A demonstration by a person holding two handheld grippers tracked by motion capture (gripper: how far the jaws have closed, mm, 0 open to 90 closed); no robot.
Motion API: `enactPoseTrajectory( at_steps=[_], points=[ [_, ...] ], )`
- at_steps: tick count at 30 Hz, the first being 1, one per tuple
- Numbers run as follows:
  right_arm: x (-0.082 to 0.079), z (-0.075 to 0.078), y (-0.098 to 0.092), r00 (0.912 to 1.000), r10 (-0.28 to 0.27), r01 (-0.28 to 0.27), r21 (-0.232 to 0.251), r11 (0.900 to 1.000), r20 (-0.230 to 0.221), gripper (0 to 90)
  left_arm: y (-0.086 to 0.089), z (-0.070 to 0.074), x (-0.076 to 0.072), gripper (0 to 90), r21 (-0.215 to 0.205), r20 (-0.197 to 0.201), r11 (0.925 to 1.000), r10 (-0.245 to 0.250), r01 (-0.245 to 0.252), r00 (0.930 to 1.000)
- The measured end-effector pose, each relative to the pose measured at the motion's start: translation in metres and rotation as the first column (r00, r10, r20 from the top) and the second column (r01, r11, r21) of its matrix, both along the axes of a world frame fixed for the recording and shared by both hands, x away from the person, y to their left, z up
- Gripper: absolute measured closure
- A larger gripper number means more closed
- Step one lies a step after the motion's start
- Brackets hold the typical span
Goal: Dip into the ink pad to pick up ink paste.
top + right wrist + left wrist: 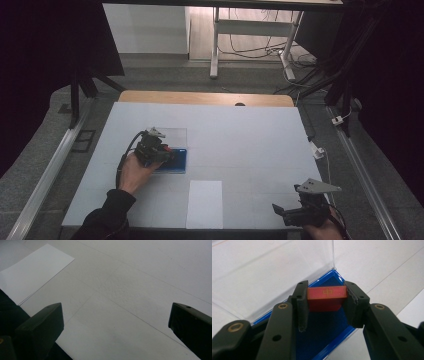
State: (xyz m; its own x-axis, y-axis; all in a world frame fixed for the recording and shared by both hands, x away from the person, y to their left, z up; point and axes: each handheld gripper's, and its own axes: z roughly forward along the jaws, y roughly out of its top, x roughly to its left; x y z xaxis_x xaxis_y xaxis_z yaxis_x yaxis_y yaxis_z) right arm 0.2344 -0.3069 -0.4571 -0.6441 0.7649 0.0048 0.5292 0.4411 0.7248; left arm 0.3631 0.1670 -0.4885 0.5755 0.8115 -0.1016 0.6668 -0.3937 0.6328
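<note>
Clamping one red block [327,293] over one blue tray [325,326], the left hand-held gripper [326,298] grips; the right hand-held gripper [116,322] gapes wide.

Red block [327,293]: matt plastic. Case [324,327]: glossy blue plastic rim, clear lid. Table cover [240,135]: matt, finely textured. Sheet [205,204]: smooth white paper.

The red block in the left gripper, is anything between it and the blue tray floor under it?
Nothing visible. The left gripper clamps the red block just above the blue tray, whose floor beneath looks bare. The clear lid stands open behind, out of the way.
</note>
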Motion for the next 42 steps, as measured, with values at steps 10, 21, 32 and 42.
enactPoseTrajectory(
  at_steps=[10,21,32,42],
  points=[
    [0.000,0.000,0.000,1.0000,0.002,-0.002,-0.001,1.000,0.002,0.2,-0.006,-0.006,0.003,58.3,0.042,-0.021,0.9991,-0.005,0.006,0.9998],
    [0.000,0.000,0.001,1.0000,0.001,-0.001,-0.003,1.000,0.000,0.2,-0.011,-0.011,-0.001,58.7,0.071,-0.003,0.9975,-0.002,0.002,1.0000],
    [0.000,0.000,0.001,1.0000,0.006,-0.006,-0.012,1.000,-0.004,0.2,-0.016,-0.012,-0.005,59.0,0.099,0.018,0.9951,0.009,-0.011,0.9998],
    [0.000,0.000,0.001,1.0000,0.004,-0.004,-0.013,1.000,-0.004,0.2,-0.010,-0.013,-0.002,58.9,0.048,-0.012,0.9987,0.015,-0.015,0.9998]
  ],
)
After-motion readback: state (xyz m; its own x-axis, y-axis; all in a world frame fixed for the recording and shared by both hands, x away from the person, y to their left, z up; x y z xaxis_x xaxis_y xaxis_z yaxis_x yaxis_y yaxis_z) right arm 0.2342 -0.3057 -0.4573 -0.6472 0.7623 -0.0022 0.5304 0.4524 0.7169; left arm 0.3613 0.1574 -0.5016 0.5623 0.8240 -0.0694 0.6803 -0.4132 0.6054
